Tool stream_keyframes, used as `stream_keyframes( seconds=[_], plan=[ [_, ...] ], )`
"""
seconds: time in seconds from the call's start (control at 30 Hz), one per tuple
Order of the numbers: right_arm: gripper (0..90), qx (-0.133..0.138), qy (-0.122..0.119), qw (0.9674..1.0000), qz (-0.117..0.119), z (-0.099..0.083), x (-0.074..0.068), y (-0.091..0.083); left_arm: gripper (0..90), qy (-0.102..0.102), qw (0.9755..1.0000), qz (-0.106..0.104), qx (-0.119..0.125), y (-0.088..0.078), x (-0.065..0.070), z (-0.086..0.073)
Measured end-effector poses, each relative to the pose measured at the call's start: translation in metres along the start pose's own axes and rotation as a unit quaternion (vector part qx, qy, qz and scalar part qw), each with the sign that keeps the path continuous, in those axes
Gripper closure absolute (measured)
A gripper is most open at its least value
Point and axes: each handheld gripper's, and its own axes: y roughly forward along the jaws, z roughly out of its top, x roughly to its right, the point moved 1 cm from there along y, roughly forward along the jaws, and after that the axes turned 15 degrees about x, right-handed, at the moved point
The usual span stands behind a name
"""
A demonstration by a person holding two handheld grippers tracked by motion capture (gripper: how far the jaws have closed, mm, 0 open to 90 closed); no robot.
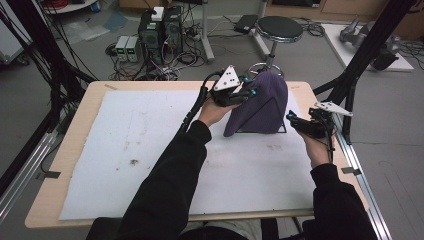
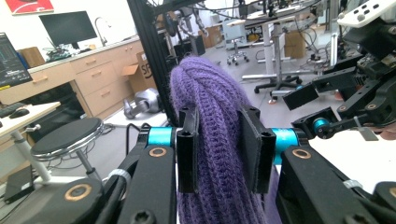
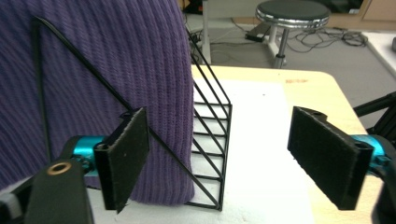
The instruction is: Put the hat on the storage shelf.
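A purple knitted cloth (image 1: 260,105) hangs draped over a black wire rack (image 1: 270,131) at the back right of the white mat. My left gripper (image 1: 250,92) is at the cloth's upper left side. In the left gripper view its pads (image 2: 187,144) press a fold of the knit (image 2: 205,84), so the left gripper (image 2: 218,140) is shut on it. My right gripper (image 1: 291,120) sits just right of the rack, low near the mat. In the right gripper view it (image 3: 219,158) stands open, with the rack's corner (image 3: 212,140) and the cloth's edge (image 3: 116,56) ahead of its left pad.
A white foam mat (image 1: 150,150) covers most of the wooden table (image 1: 70,150). A black frame post (image 1: 365,55) rises close to the right edge. Beyond the table a round stool (image 1: 279,27) and computer boxes (image 1: 160,30) stand on the floor.
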Motion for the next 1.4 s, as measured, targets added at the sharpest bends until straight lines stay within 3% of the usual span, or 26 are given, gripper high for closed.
stream_keyframes(
  seconds=[0.2,0.5,0.6,0.8,1.07,1.4],
  plan=[
    [16.3,0.019,-0.005,0.9998,0.008,0.006,-0.003,-0.011,66.1,0.000,1.0000,0.002,0.003,-0.003,0.004,-0.004],
    [14.7,0.041,-0.002,0.9989,0.023,0.011,-0.005,-0.027,55.9,-0.036,0.9992,0.018,0.003,-0.014,0.001,-0.016],
    [13.4,0.042,-0.004,0.9987,0.028,0.011,-0.007,-0.030,45.0,-0.061,0.9979,0.021,0.007,-0.015,0.000,-0.018],
    [12.0,0.048,-0.009,0.9984,0.027,0.010,-0.008,-0.031,31.5,-0.077,0.9962,0.039,-0.006,-0.017,0.000,-0.021],
    [11.8,0.057,-0.011,0.9979,0.027,0.005,-0.010,-0.037,22.2,-0.067,0.9957,0.063,-0.011,-0.035,0.002,-0.007],
    [11.6,0.072,-0.013,0.9970,0.023,0.000,-0.013,-0.051,19.4,-0.055,0.9940,0.093,-0.015,-0.090,0.010,0.018]
  ],
)
